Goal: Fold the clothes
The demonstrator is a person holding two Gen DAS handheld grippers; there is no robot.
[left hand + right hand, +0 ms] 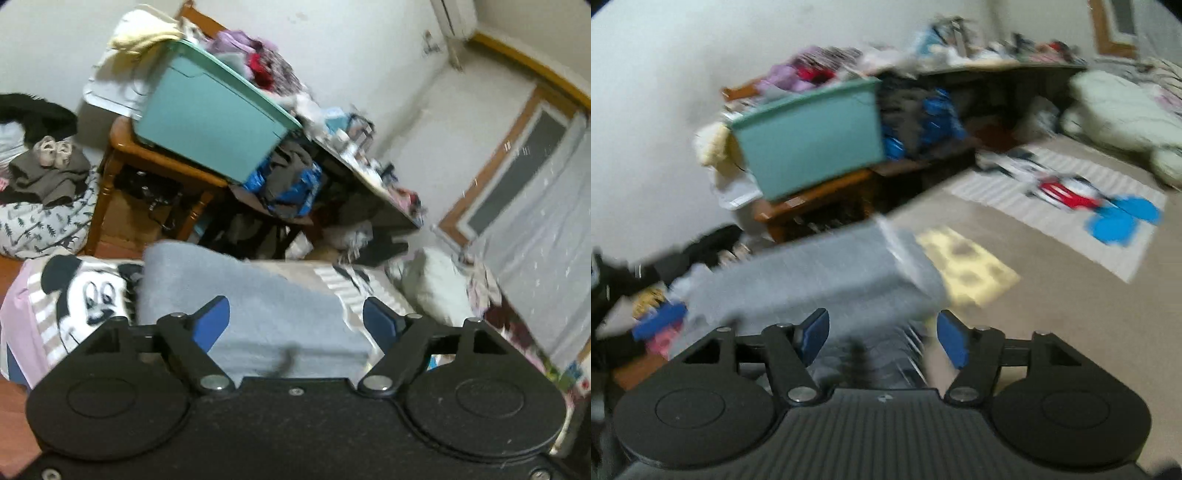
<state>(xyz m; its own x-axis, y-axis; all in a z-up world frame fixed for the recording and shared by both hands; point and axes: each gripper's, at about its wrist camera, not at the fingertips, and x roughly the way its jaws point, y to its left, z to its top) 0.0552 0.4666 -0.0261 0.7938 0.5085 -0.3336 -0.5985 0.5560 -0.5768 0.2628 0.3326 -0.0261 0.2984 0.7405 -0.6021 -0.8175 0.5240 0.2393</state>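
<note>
My left gripper [295,321] has its jaws spread wide, released, with the folded grey garment [255,310] lying between the blue pads on the cartoon-mouse bedspread [85,295] — the mouse face sits at about nine o'clock. My right gripper [882,332] is also spread apart, gripping nothing; the grey garment [827,280] shows blurred at twelve o'clock, with the teal bin [812,147] beyond it.
</note>
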